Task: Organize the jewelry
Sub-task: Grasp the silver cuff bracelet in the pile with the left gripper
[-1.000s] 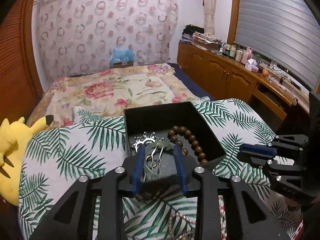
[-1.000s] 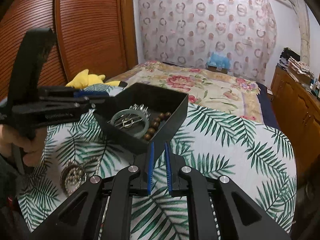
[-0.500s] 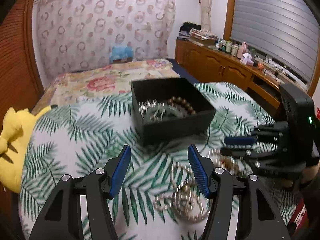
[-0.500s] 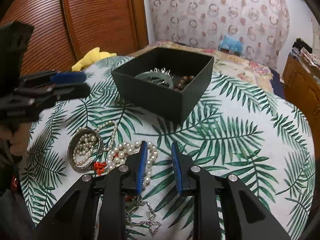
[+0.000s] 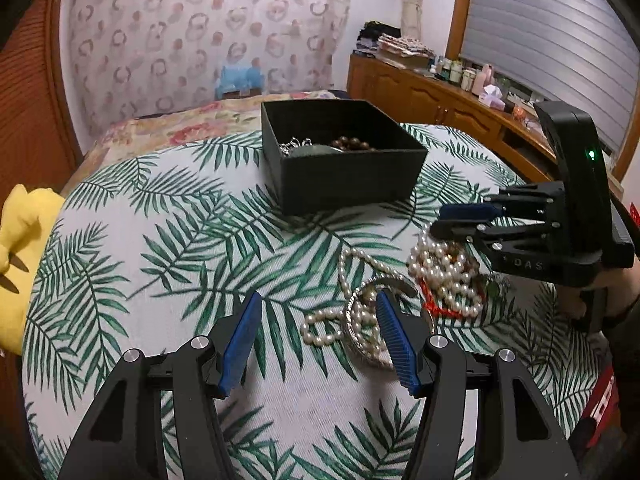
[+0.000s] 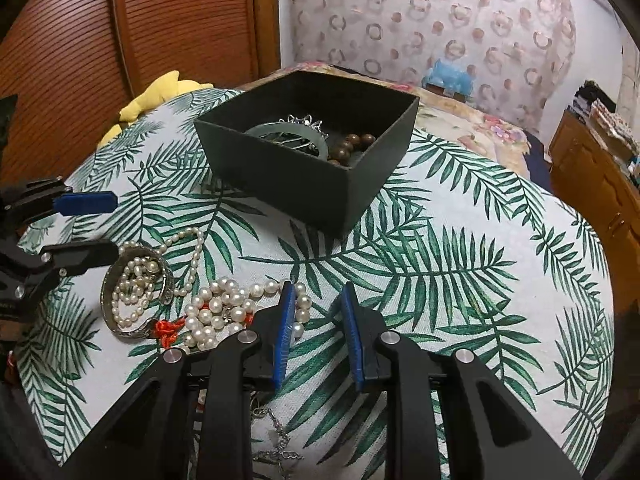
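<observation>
A black open box (image 5: 352, 176) (image 6: 296, 176) stands on the palm-print tablecloth and holds a green bangle (image 6: 288, 136), a silver hairpin (image 6: 306, 122) and brown beads (image 6: 354, 144). Near the front lie a silver bangle with a thin pearl strand (image 5: 366, 320) (image 6: 136, 288) and a heap of larger pearls with red thread (image 5: 448, 276) (image 6: 224, 312). My left gripper (image 5: 318, 340) is open and empty, low over the cloth just left of the silver bangle. My right gripper (image 6: 318, 336) is open and empty beside the pearl heap.
A thin silver chain (image 6: 276, 436) lies under my right gripper. A yellow plush toy (image 5: 20, 248) sits at the table's left edge. Behind the table are a bed with a floral cover (image 5: 192, 124) and a wooden cabinet (image 5: 440, 100) along the right wall.
My left gripper released the hairpin into the box, opened and pulled back toward the loose jewelry. My right gripper opened from nearly shut and drew back over the pearl heap.
</observation>
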Action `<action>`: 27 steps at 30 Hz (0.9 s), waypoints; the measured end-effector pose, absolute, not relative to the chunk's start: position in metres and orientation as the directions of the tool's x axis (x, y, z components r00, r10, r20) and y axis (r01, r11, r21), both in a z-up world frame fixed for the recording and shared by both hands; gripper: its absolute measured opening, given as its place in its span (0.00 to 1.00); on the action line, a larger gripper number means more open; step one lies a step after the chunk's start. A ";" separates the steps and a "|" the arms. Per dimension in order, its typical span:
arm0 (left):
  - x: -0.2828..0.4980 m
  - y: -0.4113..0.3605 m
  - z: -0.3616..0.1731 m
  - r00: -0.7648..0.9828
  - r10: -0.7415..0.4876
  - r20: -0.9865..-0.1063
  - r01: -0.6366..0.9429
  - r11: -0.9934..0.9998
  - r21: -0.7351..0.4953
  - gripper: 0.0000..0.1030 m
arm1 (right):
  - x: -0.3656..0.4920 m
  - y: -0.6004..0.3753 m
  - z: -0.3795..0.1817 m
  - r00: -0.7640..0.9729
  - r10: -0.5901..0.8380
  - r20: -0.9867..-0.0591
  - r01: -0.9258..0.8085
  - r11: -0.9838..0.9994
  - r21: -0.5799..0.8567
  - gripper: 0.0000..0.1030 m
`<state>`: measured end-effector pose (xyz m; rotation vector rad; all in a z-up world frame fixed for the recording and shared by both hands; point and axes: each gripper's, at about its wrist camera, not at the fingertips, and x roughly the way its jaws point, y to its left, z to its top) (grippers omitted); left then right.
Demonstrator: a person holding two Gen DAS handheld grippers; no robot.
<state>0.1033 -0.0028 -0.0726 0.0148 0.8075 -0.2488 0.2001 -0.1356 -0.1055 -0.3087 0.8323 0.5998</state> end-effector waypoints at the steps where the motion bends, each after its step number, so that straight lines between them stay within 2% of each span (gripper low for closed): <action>1: 0.102 -0.004 -0.073 0.662 -0.216 -0.717 0.229 0.970 -0.081 0.55 | 0.200 -0.136 -0.106 0.526 0.378 -0.762 -0.606 0.795 -0.023 0.26; 3: 0.099 -0.007 -0.074 0.659 -0.225 -0.718 0.242 0.967 -0.082 0.51 | 0.200 -0.138 -0.106 0.523 0.383 -0.761 -0.604 0.797 -0.014 0.26; 5: 0.098 -0.010 -0.075 0.652 -0.229 -0.723 0.251 0.965 -0.079 0.35 | 0.199 -0.137 -0.106 0.525 0.382 -0.761 -0.604 0.797 -0.016 0.26; 8: 0.099 -0.015 -0.078 0.643 -0.231 -0.730 0.259 0.963 -0.076 0.21 | 0.200 -0.139 -0.106 0.527 0.379 -0.760 -0.604 0.797 -0.021 0.26; 11: 0.101 -0.018 -0.082 0.633 -0.240 -0.736 0.265 0.960 -0.085 0.13 | 0.199 -0.138 -0.106 0.528 0.378 -0.760 -0.604 0.797 -0.023 0.26; 16: 0.106 -0.023 -0.083 0.631 -0.236 -0.739 0.272 0.960 -0.074 0.12 | 0.199 -0.138 -0.106 0.531 0.375 -0.760 -0.603 0.797 -0.029 0.26; 21: 0.106 -0.023 -0.080 0.650 -0.227 -0.725 0.263 0.963 -0.066 0.04 | 0.199 -0.138 -0.106 0.532 0.375 -0.760 -0.603 0.797 -0.029 0.26; 27: 0.091 -0.015 -0.066 0.691 -0.227 -0.686 0.246 0.967 -0.073 0.04 | 0.199 -0.138 -0.106 0.532 0.375 -0.759 -0.603 0.797 -0.029 0.26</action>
